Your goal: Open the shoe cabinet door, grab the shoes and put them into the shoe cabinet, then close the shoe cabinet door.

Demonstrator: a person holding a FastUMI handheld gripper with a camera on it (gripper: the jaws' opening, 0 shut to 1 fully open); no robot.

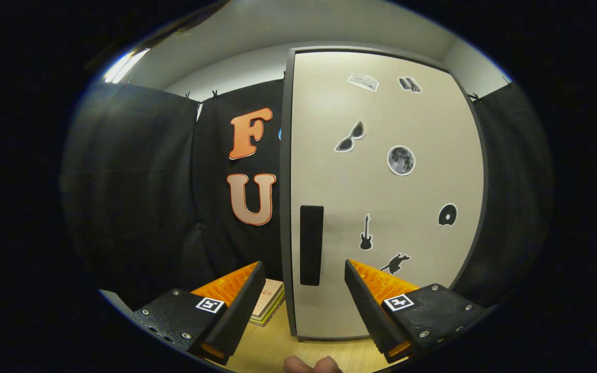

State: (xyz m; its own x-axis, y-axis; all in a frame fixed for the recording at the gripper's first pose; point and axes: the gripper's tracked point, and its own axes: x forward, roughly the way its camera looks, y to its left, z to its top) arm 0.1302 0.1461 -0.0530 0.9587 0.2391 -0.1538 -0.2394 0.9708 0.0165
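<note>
Door of tall beige shoe cabinet (386,197) shut; its upright black handle (311,245) just beyond, between the gripper (304,284) fingers, spread wide, holding nothing. Shoes possibly elsewhere.

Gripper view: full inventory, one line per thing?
beige shoe cabinet door: 1, beige with dark frame, shut, just ahead of the fingers
black vertical handle: 1, black, on the door near its left edge, between the fingers and beyond them
stickers: several, black and grey, scattered on the door
flat stack of books: 1, tan, on the wooden table left of the cabinet
gripper: 1, fingers open, holding nothing
fingertips of person: below the gripper
</note>
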